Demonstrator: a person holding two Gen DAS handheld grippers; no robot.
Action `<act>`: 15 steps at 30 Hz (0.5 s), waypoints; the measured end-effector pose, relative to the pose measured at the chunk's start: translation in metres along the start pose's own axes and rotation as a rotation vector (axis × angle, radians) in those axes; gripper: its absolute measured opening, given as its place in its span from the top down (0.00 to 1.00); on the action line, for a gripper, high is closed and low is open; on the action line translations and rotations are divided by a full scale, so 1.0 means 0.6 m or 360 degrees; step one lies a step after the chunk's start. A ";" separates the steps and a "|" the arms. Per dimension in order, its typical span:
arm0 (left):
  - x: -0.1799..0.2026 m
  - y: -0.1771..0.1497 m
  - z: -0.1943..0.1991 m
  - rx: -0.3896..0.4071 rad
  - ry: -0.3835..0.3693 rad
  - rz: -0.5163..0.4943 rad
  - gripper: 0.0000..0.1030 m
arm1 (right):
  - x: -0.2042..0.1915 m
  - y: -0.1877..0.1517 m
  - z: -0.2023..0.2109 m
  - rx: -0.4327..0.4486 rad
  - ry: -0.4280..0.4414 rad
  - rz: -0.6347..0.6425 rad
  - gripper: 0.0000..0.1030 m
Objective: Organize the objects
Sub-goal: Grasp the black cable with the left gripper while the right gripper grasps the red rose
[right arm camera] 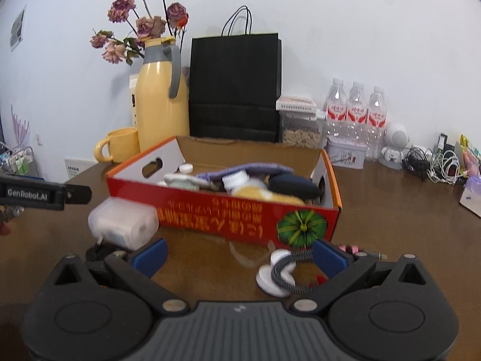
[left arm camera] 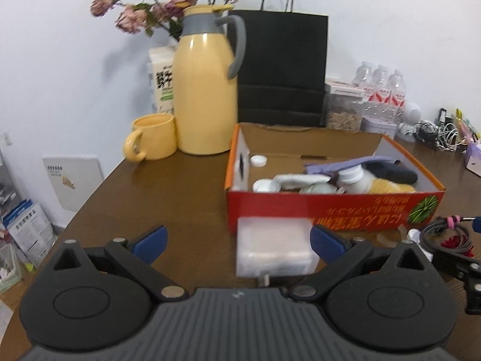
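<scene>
A red cardboard box (left arm camera: 327, 207) (right arm camera: 222, 219) stands open on the brown table, holding a white bottle (right arm camera: 237, 180), a purple cloth (right arm camera: 243, 170), a dark pouch (right arm camera: 294, 188) and white caps. A translucent white plastic case (left arm camera: 275, 246) (right arm camera: 123, 225), blurred, sits just in front of the box. My left gripper (left arm camera: 239, 245) is open wide around it, and the case is close to the right fingertip (left arm camera: 326, 245). My right gripper (right arm camera: 239, 257) is open over white discs with a braided grey cable (right arm camera: 285, 270), which lie near its right fingertip (right arm camera: 329, 257).
A yellow thermos jug (left arm camera: 204, 90), a yellow mug (left arm camera: 153, 141), dried flowers and a black paper bag (left arm camera: 281, 66) line the back wall. Water bottles (right arm camera: 354, 114), a seed jar, a tin and tangled cables (right arm camera: 433, 165) fill the back right. Table edge at left.
</scene>
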State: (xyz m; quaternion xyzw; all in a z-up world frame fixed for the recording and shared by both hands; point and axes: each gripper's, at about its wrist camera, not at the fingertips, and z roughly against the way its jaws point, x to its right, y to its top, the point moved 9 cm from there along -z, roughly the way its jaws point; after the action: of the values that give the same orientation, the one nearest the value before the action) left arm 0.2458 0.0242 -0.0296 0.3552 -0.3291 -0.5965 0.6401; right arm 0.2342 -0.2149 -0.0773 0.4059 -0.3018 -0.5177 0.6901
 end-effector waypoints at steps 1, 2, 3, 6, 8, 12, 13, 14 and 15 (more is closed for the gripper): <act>-0.005 -0.004 -0.001 -0.0012 0.0007 0.0013 0.00 | 0.001 -0.007 0.002 -0.0012 0.0001 0.0003 0.00; -0.009 -0.010 -0.002 -0.0026 0.0012 0.0024 0.00 | 0.002 -0.013 0.003 -0.0023 0.0002 0.0006 0.00; -0.013 -0.014 -0.004 -0.0038 0.0021 0.0027 0.00 | 0.004 -0.018 0.005 -0.0032 0.0001 0.0009 0.00; -0.021 -0.025 -0.001 -0.0040 0.0040 0.0030 0.00 | 0.009 -0.033 0.011 -0.0053 0.0003 0.0014 0.00; -0.023 -0.031 0.003 -0.0039 0.0031 0.0027 0.00 | 0.011 -0.040 0.013 -0.0062 0.0007 0.0013 0.00; -0.022 -0.039 0.009 -0.0030 0.0060 0.0002 0.00 | 0.015 -0.053 0.014 -0.0081 0.0021 -0.0005 0.00; -0.021 -0.041 0.009 -0.0030 0.0063 -0.0007 0.00 | 0.016 -0.055 0.013 -0.0086 0.0024 -0.0004 0.00; -0.019 -0.043 0.009 -0.0032 0.0061 -0.0016 0.00 | 0.016 -0.056 0.011 -0.0092 0.0027 -0.0003 0.00; -0.018 -0.045 0.008 -0.0036 0.0056 -0.0023 0.00 | 0.017 -0.057 0.009 -0.0097 0.0028 -0.0003 0.00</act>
State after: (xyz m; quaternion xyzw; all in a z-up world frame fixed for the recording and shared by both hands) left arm 0.2266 0.0337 -0.0501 0.3606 -0.3084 -0.5984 0.6456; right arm 0.2162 -0.2308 -0.1046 0.3895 -0.2794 -0.5236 0.7043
